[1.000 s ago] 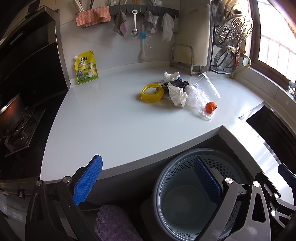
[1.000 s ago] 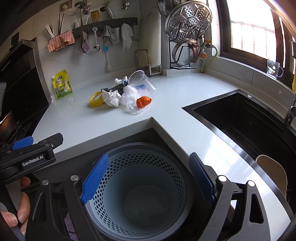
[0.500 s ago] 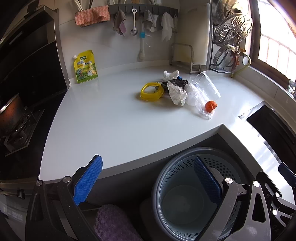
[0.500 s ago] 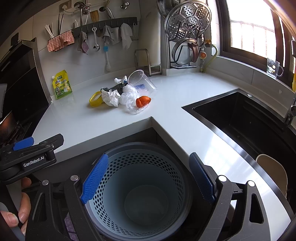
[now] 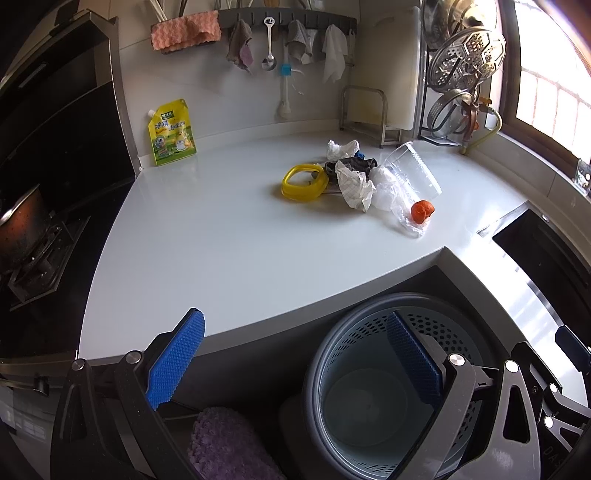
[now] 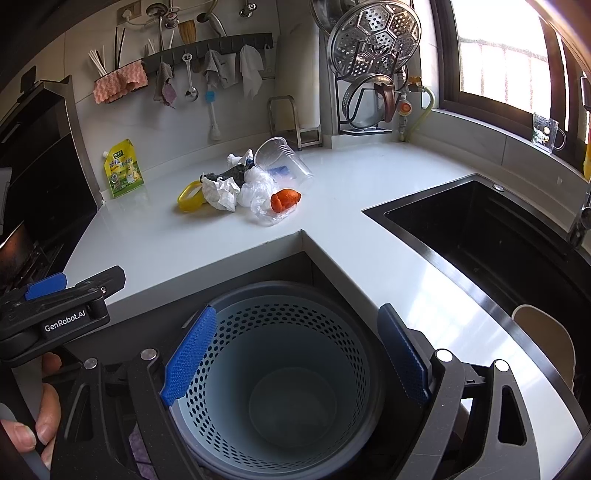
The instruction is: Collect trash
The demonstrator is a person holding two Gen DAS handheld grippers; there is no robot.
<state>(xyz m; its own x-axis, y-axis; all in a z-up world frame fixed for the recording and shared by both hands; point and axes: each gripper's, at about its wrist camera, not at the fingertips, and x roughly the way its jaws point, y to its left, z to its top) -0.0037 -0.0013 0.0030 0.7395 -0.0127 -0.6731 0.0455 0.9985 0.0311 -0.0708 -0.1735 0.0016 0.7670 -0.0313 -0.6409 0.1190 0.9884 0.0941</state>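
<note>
A pile of trash lies on the white counter [image 5: 229,236]: a yellow ring [image 5: 304,182], crumpled white paper [image 5: 355,186], a clear plastic cup [image 5: 415,171], a clear bag holding an orange lump [image 5: 422,211], dark scraps and a small tissue [image 5: 341,149]. The right wrist view shows the pile too, with the orange lump [image 6: 285,199] and the cup [image 6: 282,157]. A perforated grey-blue bin [image 6: 273,380] stands on the floor below the counter corner; it looks empty. My left gripper [image 5: 295,360] is open and empty near the counter's front edge. My right gripper [image 6: 295,354] is open and empty above the bin.
A yellow-green pouch [image 5: 171,133] leans on the back wall. A stove with a pan [image 5: 22,229] is at the left. A black sink [image 6: 491,236] is at the right. Utensils and cloths hang on a wall rail [image 5: 284,22]. A dish rack [image 6: 373,66] stands at the back right.
Both grippers have stayed almost still; the views shift only slightly. Nothing on the counter has moved.
</note>
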